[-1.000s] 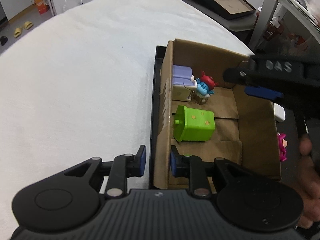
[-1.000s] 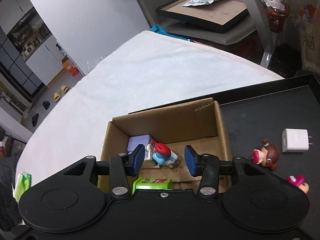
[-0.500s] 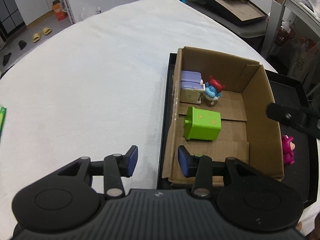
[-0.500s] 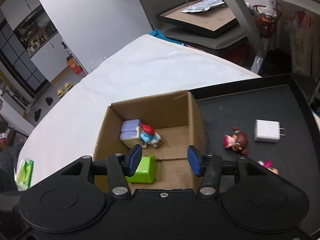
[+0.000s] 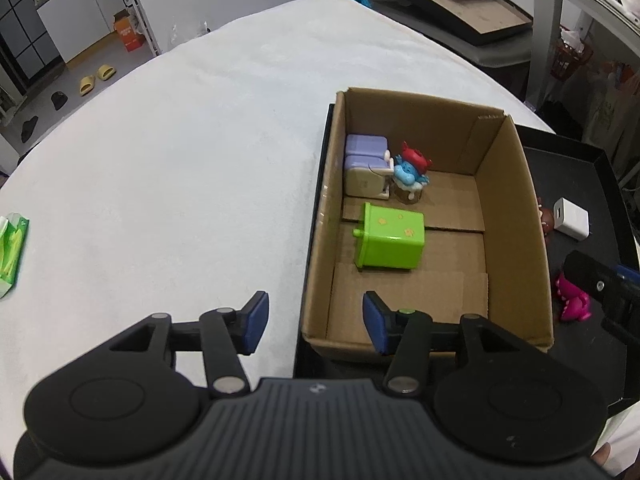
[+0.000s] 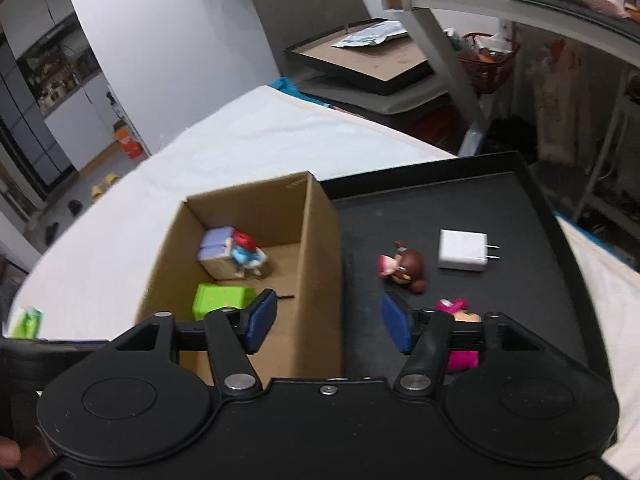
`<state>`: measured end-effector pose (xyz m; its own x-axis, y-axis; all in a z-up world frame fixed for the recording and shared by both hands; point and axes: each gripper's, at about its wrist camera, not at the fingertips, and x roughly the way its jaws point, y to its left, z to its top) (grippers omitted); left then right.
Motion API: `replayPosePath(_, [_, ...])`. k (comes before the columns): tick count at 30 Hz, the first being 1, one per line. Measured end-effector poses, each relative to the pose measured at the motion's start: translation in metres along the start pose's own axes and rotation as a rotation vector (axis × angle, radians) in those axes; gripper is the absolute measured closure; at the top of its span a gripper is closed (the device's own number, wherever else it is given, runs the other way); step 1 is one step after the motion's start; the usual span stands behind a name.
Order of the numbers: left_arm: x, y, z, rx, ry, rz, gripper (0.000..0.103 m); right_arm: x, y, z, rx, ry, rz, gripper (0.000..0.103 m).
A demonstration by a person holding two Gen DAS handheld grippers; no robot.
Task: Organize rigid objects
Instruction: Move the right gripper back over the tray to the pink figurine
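A cardboard box [image 5: 516, 216] stands at the left end of a black tray [image 6: 460, 196]. Inside lie a green toy bin [image 5: 390, 237], a purple-topped toy [image 5: 365, 164] and a blue figure with a red cap [image 5: 411, 168]. On the tray sit a white charger [image 6: 462, 250], a brown-haired doll [image 6: 404, 266] and a pink figure [image 6: 460, 332]. My left gripper [image 5: 316, 322] hovers over the box's near left corner, jaws opening, nothing between them. My right gripper [image 6: 328, 322] straddles the box's right wall from above, jaws opening and empty.
White cloth covers the table [image 5: 180, 152]. A green packet [image 5: 12, 256] lies at its left edge. Beyond the table stand a framed board [image 6: 360, 60] and a metal shelf [image 6: 500, 12]. The right gripper's tip [image 5: 596, 284] shows at the left wrist view's right edge.
Both grippers pulled back from the box and their jaws widened. The right gripper shifted right, from over the box's inside toward the tray, bringing the doll, charger and pink figure closer.
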<state>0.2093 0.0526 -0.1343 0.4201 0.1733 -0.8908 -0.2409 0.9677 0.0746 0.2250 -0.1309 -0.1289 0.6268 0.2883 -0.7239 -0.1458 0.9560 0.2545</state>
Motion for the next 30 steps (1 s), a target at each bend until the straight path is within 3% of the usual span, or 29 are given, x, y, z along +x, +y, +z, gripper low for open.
replayPosePath(5, [-0.003, -0.011, -0.002, 0.021, -0.010, 0.033, 0.036, -0.002, -0.006, -0.006, -0.006, -0.011, -0.077, 0.027])
replayPosePath(9, [-0.002, -0.019, -0.001, 0.035, -0.009, 0.060, 0.029, 0.001, -0.014, -0.007, -0.008, -0.001, -0.111, 0.025])
replayPosePath(16, [0.004, -0.027, -0.002, 0.039, 0.010, 0.108, 0.027, 0.016, -0.035, -0.012, 0.034, 0.060, -0.140, 0.025])
replayPosePath(22, [0.007, -0.037, -0.002, 0.050, 0.022, 0.128, 0.027, 0.023, -0.048, -0.012, 0.035, 0.054, -0.206, 0.025])
replayPosePath(30, [0.007, -0.048, -0.004, 0.082, 0.019, 0.177, 0.027, 0.032, -0.071, -0.009, 0.033, 0.072, -0.227, 0.025])
